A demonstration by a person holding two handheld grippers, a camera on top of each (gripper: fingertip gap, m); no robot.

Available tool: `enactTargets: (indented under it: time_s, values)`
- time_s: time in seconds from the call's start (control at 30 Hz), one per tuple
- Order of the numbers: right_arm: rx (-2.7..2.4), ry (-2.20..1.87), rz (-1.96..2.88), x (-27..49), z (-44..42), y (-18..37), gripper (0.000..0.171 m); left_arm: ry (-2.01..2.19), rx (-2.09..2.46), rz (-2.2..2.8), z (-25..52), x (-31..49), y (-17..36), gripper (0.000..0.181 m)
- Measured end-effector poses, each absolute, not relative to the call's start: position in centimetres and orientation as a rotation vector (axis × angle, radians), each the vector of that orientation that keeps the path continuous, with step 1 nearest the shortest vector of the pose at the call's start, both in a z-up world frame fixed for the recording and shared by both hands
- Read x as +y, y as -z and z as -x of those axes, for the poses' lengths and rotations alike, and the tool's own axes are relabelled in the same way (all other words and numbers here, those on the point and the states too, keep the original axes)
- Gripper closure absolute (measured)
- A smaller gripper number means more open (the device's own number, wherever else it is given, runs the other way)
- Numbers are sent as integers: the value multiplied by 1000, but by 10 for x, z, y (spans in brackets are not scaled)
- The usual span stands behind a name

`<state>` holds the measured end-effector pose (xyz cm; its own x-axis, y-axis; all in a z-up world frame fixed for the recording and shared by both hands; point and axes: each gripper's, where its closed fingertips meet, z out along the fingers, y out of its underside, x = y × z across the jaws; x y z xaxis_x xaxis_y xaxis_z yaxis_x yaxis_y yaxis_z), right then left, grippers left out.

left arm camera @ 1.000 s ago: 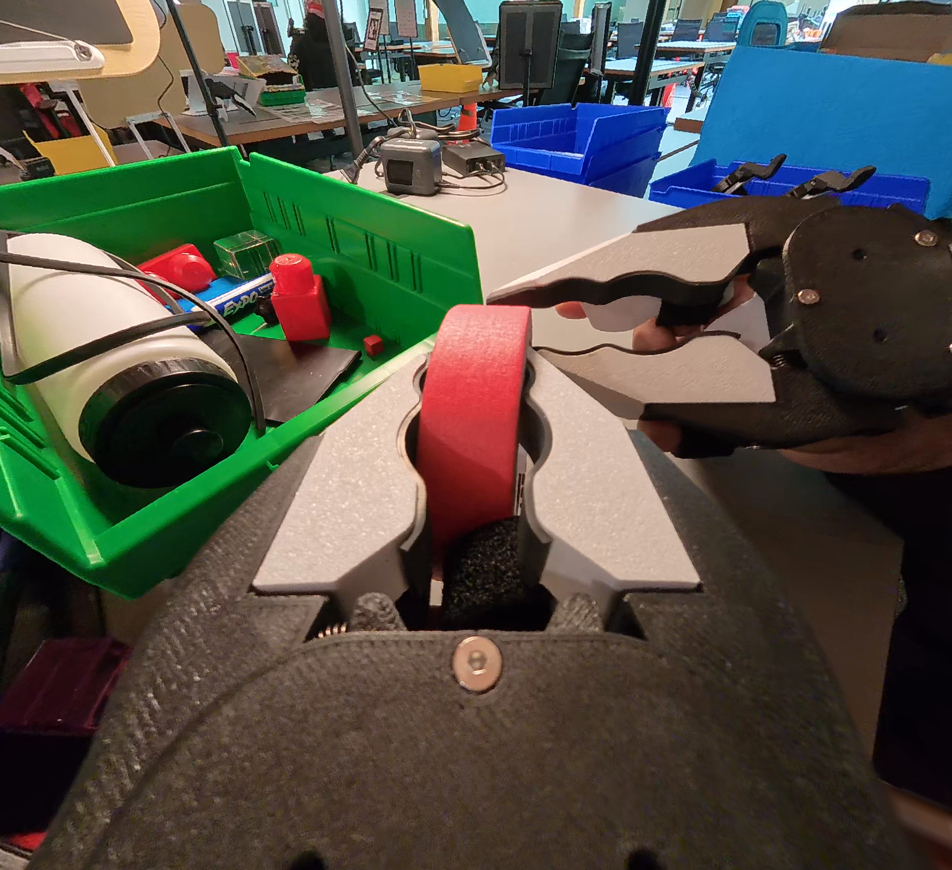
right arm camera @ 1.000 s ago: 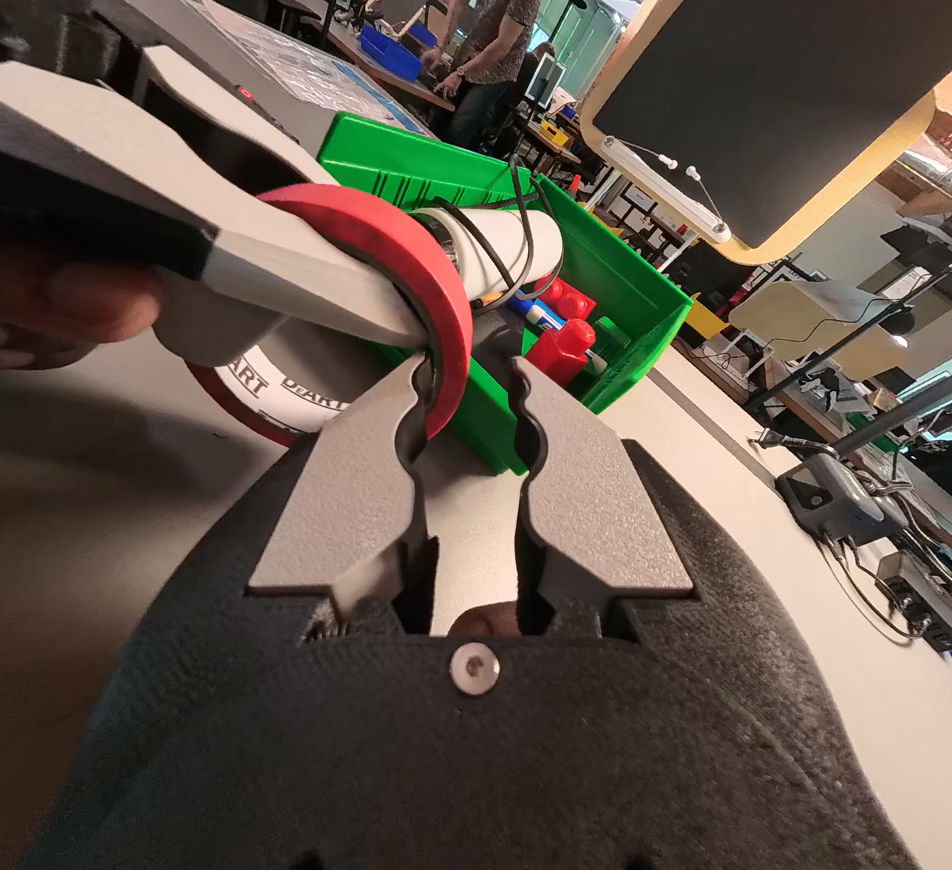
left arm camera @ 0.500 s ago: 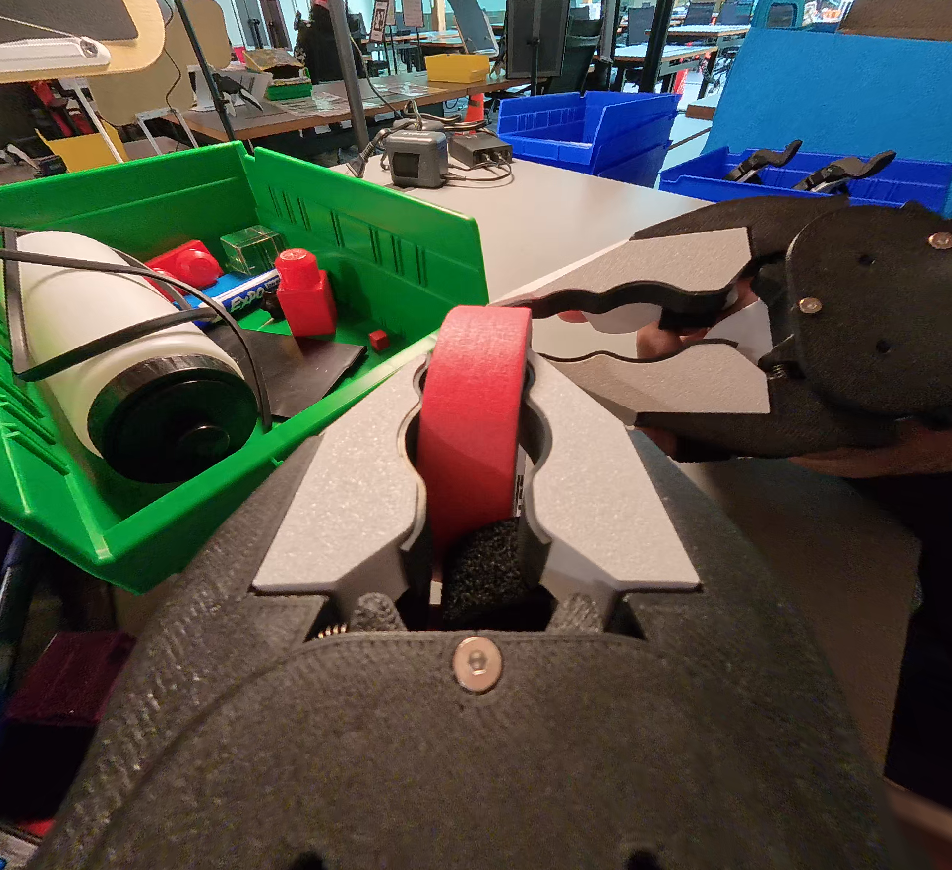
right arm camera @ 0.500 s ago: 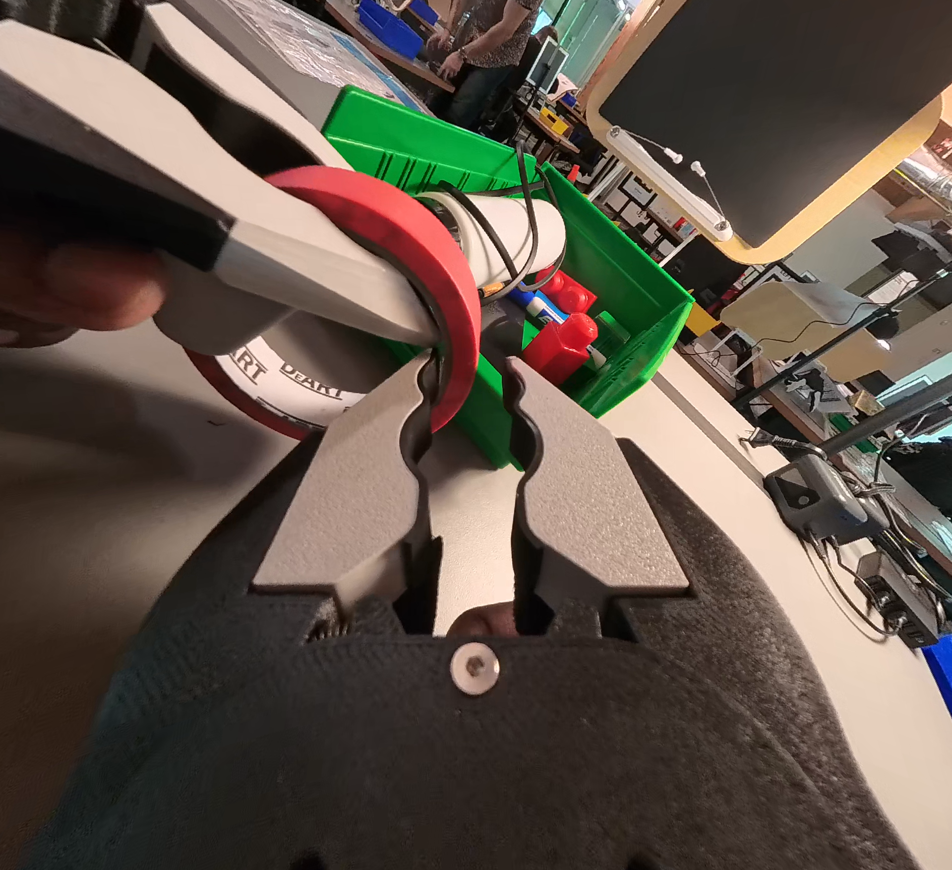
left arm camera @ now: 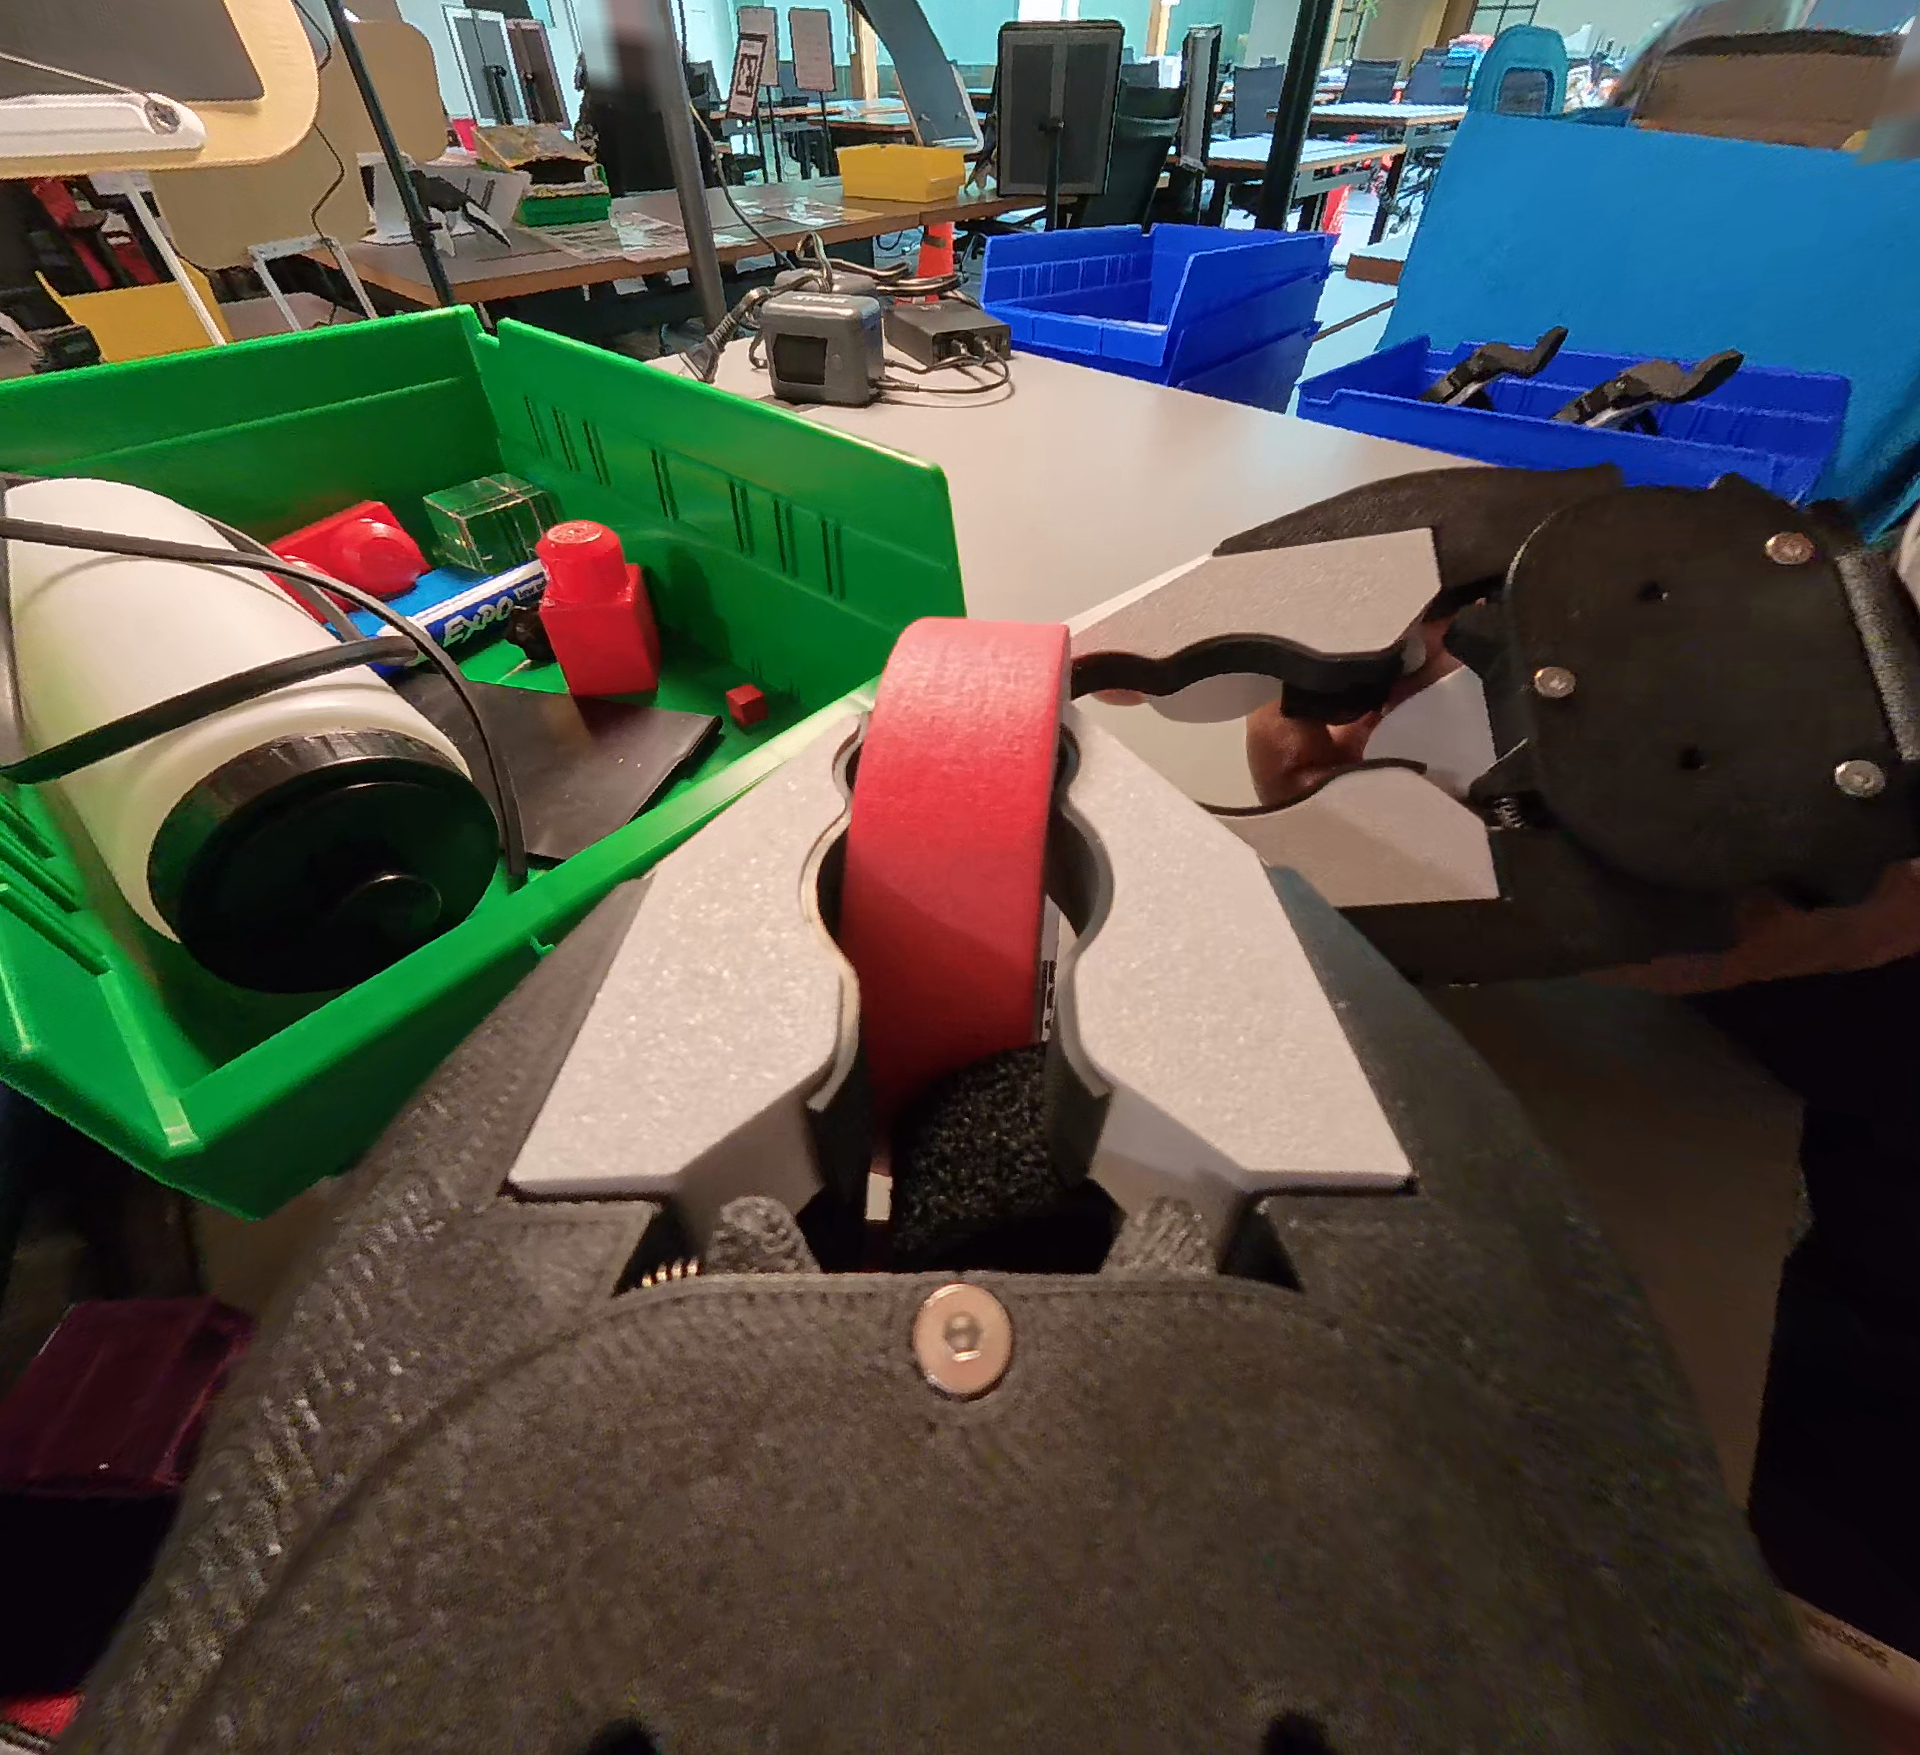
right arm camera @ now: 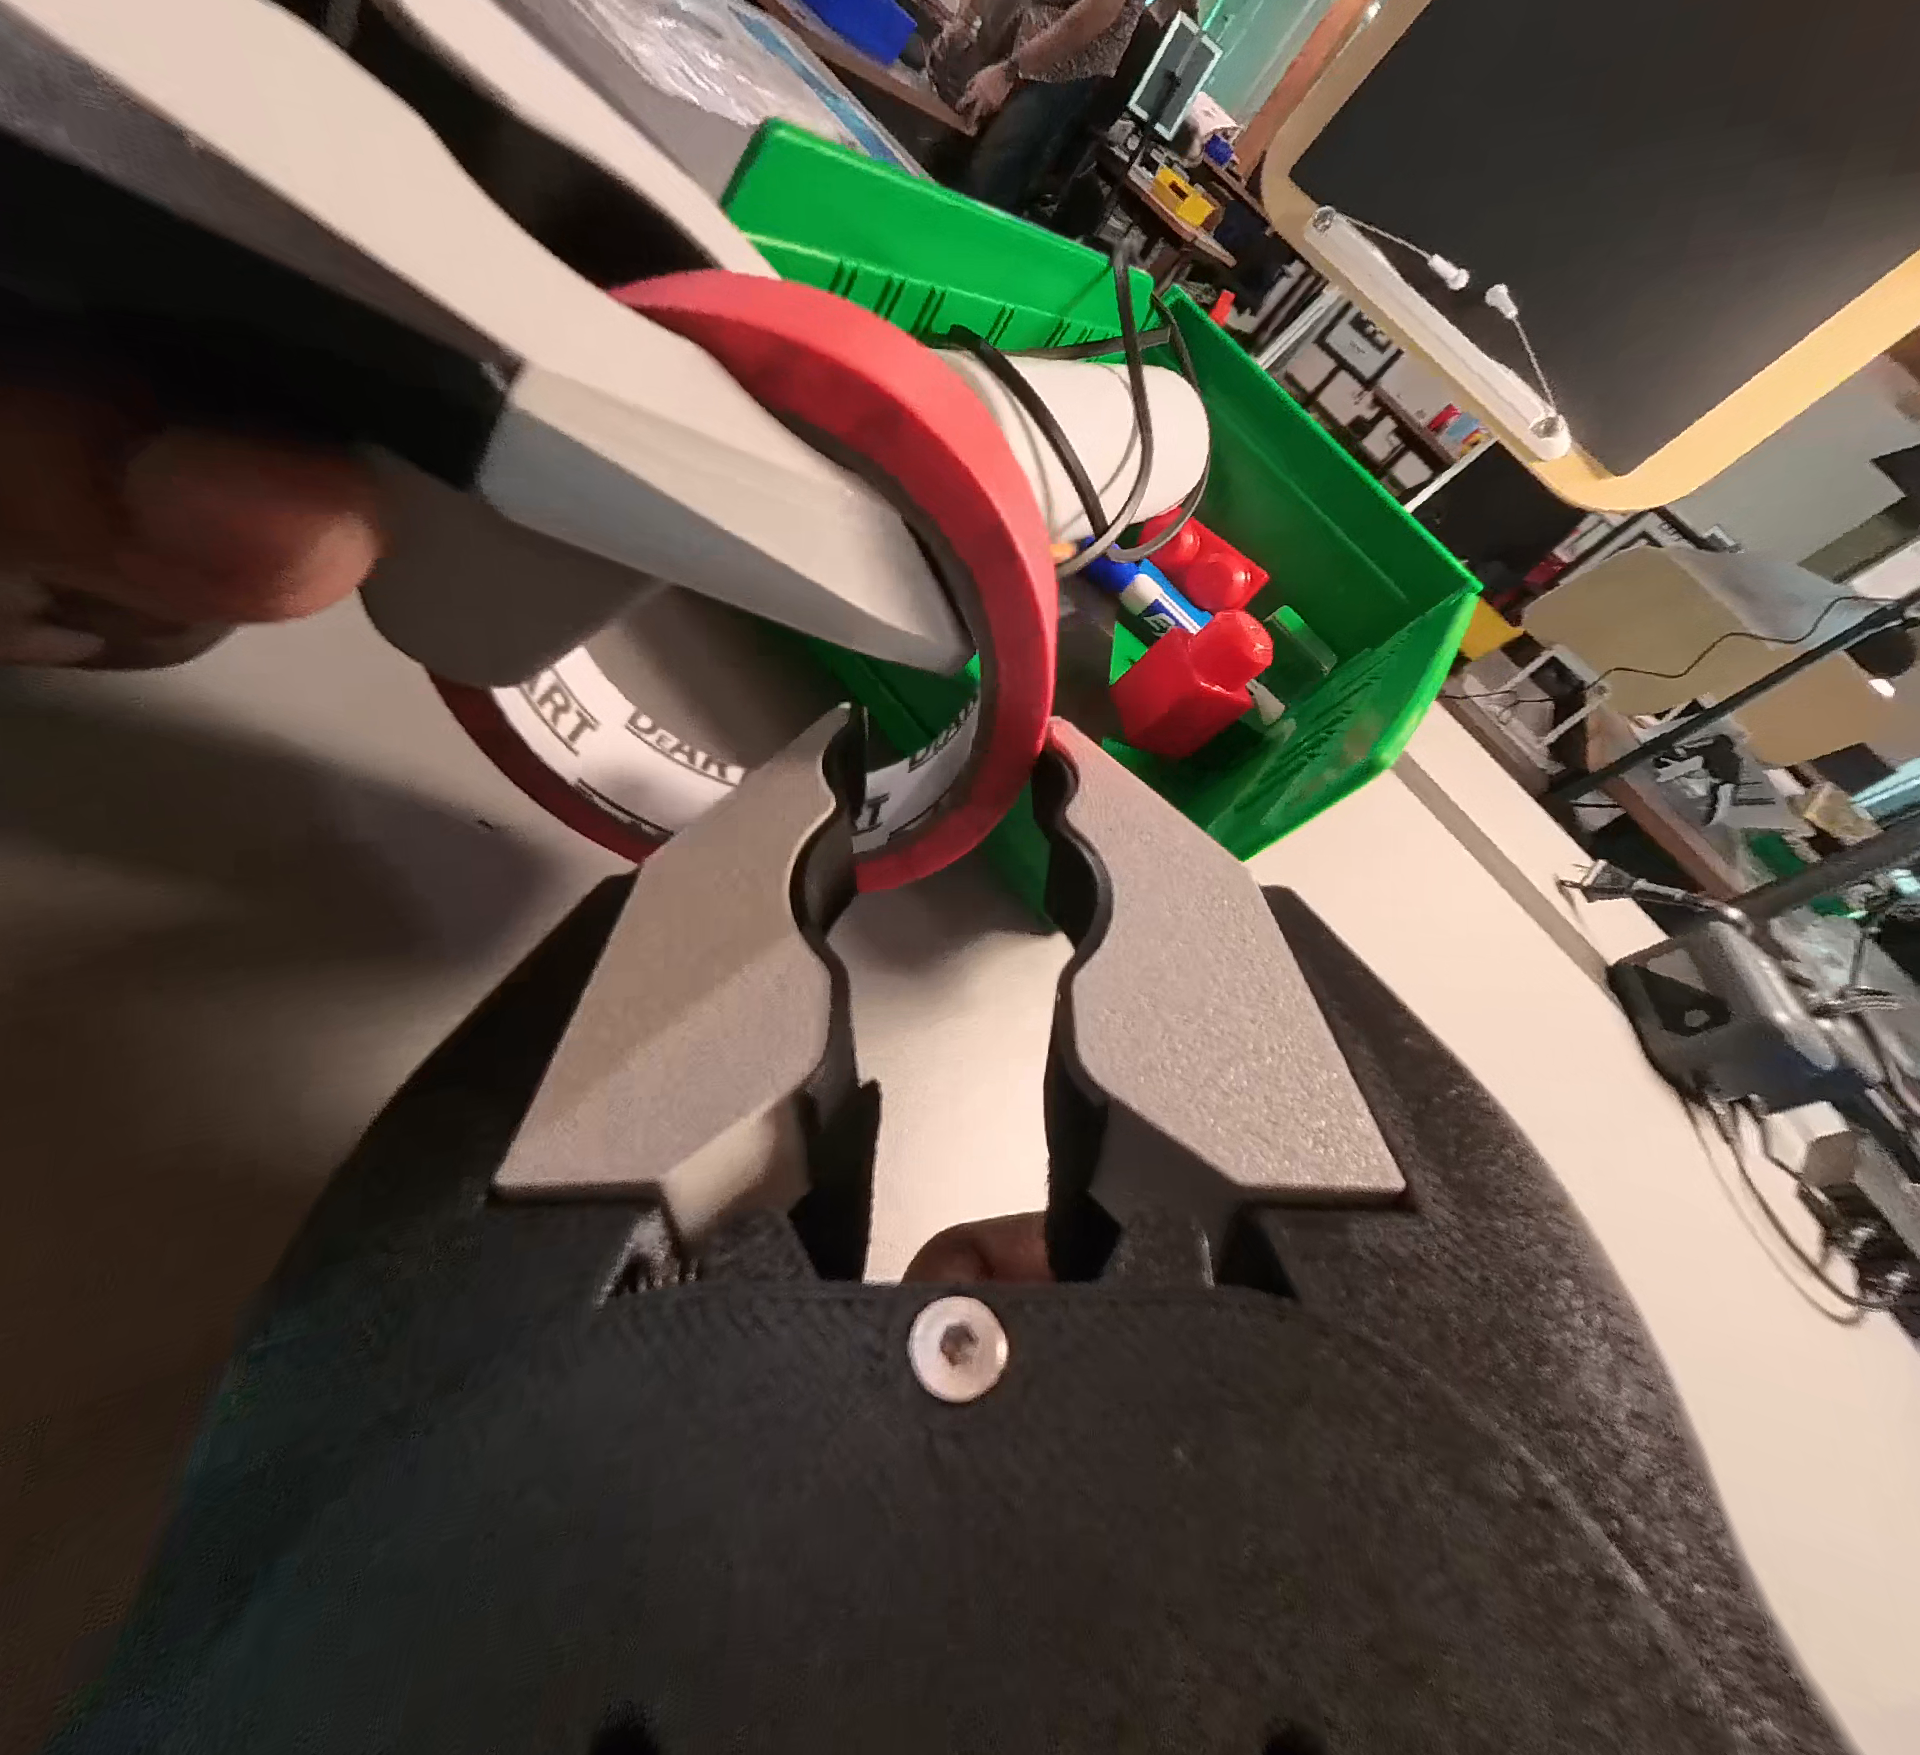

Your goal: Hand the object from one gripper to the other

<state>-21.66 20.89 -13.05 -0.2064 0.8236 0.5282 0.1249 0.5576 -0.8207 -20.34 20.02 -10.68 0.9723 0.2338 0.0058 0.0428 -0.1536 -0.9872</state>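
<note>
— Where's the tape?
— Centre frame, the red tape roll [left arm camera: 951, 832] is clamped in my left gripper [left arm camera: 956, 884]. My right gripper [right arm camera: 940, 832] gapes around its lower rim.
— Advice?
— Close the right squarely before the left lets go.

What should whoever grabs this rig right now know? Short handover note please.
Left gripper: shut on the red tape roll, held on edge above the table, beside the green bin.
Right gripper: open, its fingertips straddling the roll's rim, not yet clamped.
Done: the roll is picked up and presented, and the right gripper is lined up on it.
Left: shut the right gripper on the roll, then open the left one and pull it clear.
Watch: the green bin sits close behind the roll, so there is likely little room to swing that way.
</note>
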Motion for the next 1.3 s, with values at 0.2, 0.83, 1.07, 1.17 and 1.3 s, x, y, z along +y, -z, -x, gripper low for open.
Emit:
enactTargets:
  time_s: [0.2,0.83,1.07,1.17,1.3]
  values:
    - [-1636,-884,865,212,215,122,140,-108,-215,1697,200,200,103,151]
    - [-1513,-1036,961,225,211,103,141,-203,-561,1664,256,174,112,152]
    - [-1505,-1033,971,227,212,103,142,-279,-590,1732,262,172,123,151]
    - [-1502,-1033,972,228,212,102,142,-282,-580,1736,261,173,123,151]
    - [-1504,-1022,971,228,212,103,142,-246,-534,1712,253,178,117,151]
